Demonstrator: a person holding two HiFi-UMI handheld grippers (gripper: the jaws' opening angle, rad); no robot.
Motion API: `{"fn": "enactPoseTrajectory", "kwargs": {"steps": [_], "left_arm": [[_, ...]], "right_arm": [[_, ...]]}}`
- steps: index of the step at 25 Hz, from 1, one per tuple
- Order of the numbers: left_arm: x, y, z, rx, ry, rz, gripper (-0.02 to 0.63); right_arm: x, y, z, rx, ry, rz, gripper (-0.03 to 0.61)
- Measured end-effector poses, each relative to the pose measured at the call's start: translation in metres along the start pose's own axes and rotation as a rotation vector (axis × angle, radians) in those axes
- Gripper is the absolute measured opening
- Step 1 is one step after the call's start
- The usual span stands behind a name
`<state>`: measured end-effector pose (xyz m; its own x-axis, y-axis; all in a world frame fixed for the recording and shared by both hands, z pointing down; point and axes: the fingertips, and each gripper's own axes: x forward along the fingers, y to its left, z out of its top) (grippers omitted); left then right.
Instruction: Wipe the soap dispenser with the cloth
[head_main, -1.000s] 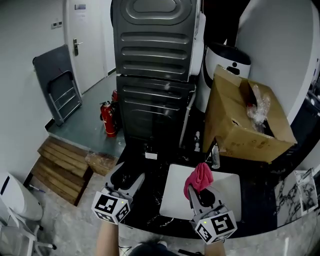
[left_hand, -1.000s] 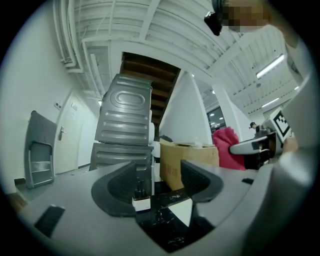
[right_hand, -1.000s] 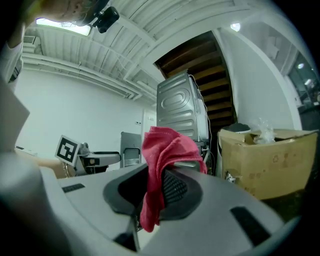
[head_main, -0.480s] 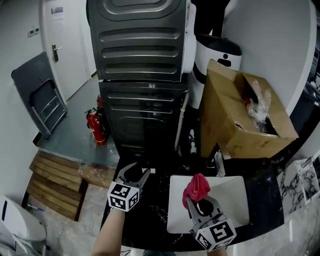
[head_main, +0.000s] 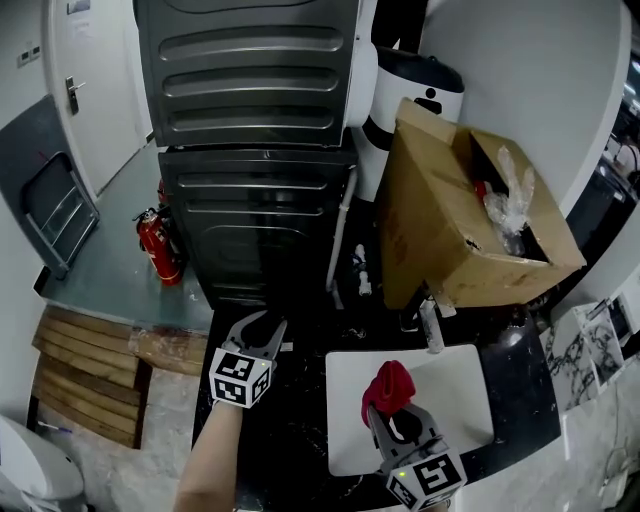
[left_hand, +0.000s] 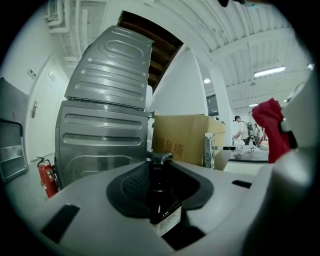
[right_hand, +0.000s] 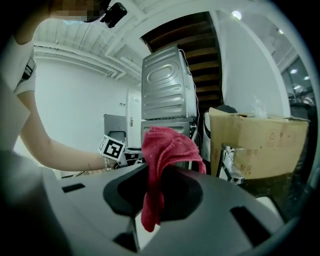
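Observation:
A dark brown soap dispenser (left_hand: 162, 200) with a black pump head stands between the jaws of my left gripper (left_hand: 160, 175). Those jaws have just been closing around it, and I see dark space on both sides of the bottle. In the head view the left gripper (head_main: 262, 325) hovers over the black counter, where the bottle cannot be made out. My right gripper (head_main: 392, 408) is shut on a red cloth (head_main: 388, 385) above the white basin (head_main: 455, 395). The cloth (right_hand: 162, 150) stands bunched above the right gripper (right_hand: 160, 192) and hangs down between its jaws.
A chrome tap (head_main: 430, 325) stands behind the basin. An open cardboard box (head_main: 440, 215) sits at the back right. Stacked grey machines (head_main: 250, 150) rise behind the counter, with a red fire extinguisher (head_main: 158, 245) on the floor to the left.
The left gripper has moved forward and to the right over the black counter and its jaws have narrowed. The right gripper with the cloth has sunk slightly.

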<state>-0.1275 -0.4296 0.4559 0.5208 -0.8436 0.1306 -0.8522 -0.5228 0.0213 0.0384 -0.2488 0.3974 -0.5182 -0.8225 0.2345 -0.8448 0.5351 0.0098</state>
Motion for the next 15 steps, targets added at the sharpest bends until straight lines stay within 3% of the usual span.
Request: {"fn": "enactPoseTrajectory", "kwargs": {"steps": [7,15], "left_arm": [[0.008,-0.001,0.002,0.073,-0.018,-0.048,0.106],[-0.006,-0.008,0.014,0.029,0.009,-0.029,0.103]], "right_arm": [[0.003,0.004,-0.004,-0.010,0.000,-0.008,0.061],[-0.008,0.014,0.008,-0.033,-0.013,0.012,0.061]]}}
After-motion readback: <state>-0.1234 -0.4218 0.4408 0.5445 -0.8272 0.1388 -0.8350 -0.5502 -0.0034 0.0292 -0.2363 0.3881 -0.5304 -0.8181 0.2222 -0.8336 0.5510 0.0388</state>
